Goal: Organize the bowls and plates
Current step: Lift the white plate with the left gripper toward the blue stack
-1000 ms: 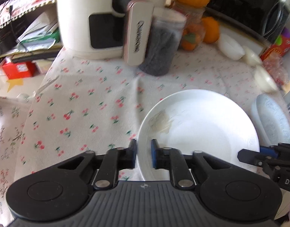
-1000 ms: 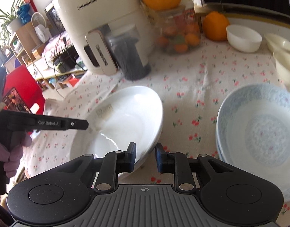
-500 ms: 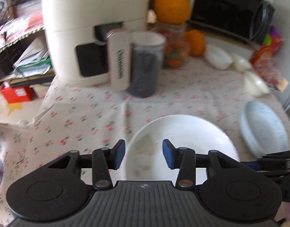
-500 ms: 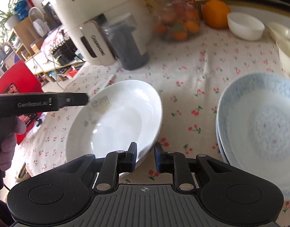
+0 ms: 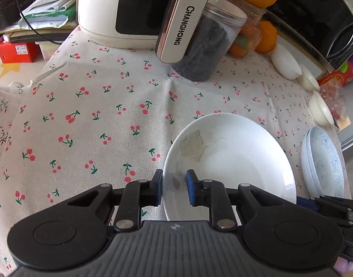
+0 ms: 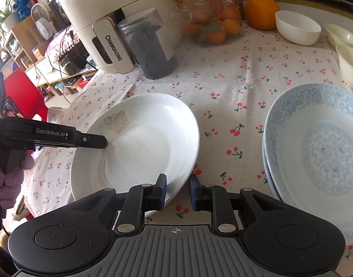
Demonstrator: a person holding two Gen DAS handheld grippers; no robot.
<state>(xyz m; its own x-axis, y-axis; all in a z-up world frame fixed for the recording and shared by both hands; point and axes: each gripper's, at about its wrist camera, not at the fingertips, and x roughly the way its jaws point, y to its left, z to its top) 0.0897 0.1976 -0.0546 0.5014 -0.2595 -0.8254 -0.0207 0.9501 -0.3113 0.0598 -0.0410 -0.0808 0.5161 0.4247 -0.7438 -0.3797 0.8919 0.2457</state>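
White and shallow, the plate (image 6: 139,143) lies on the cherry-print table (image 6: 222,87). The left gripper (image 5: 174,188) has just been closing its jaws, now clamped on the plate's left rim. The right gripper (image 6: 177,190) pinches the near right rim, jaws almost shut. Further right sit stacked blue-patterned bowls (image 6: 319,152).

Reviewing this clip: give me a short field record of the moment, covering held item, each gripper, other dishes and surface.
held item: white plate, gripped at opposite rim edges by both grippers
left gripper: shut on the plate rim; jaws have just been closing
right gripper: shut on the plate rim
other dishes: blue-patterned plates stacked at right; white bowl and cream bowls at the back
surface: cherry-print tablecloth
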